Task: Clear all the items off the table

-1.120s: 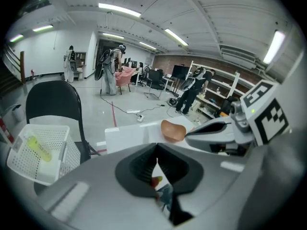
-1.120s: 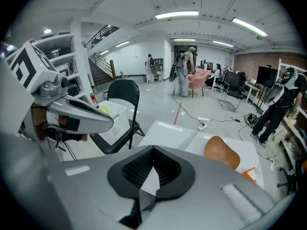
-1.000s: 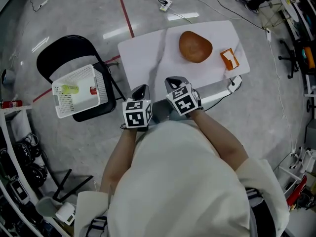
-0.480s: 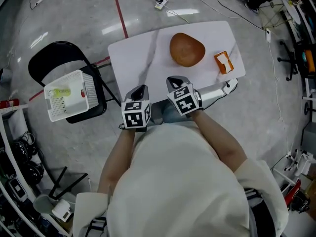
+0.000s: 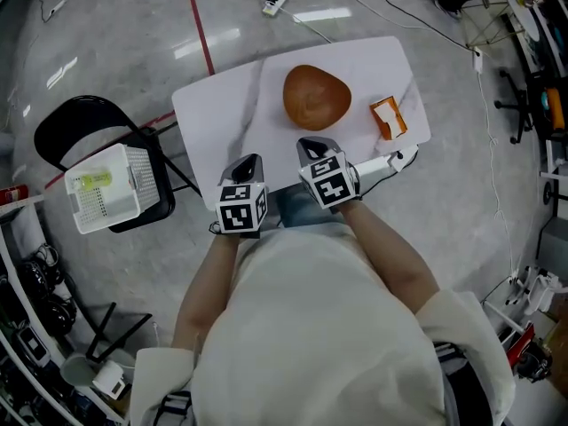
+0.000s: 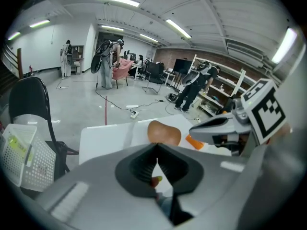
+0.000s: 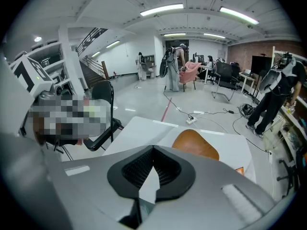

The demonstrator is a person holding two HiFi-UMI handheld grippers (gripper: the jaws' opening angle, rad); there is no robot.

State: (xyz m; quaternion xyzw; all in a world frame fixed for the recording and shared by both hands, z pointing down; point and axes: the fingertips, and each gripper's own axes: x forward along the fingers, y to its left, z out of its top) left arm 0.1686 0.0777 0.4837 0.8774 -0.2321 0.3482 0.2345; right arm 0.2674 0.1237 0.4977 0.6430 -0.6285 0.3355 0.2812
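On the table at right, the orange packet lies lengthwise far-to-near.

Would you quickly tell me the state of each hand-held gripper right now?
Left hand-held gripper: closed, apparently empty.
Right hand-held gripper: closed, empty.

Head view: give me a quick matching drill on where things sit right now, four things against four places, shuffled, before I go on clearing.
Things:
1. bowl
2. packet
3. basket
4. power strip

Places:
A. on the chair
B. on the floor, beyond the table
C. at the table's right end
D. around the table's middle

Pairs: 1-D, 2-C, 3-A, 4-B
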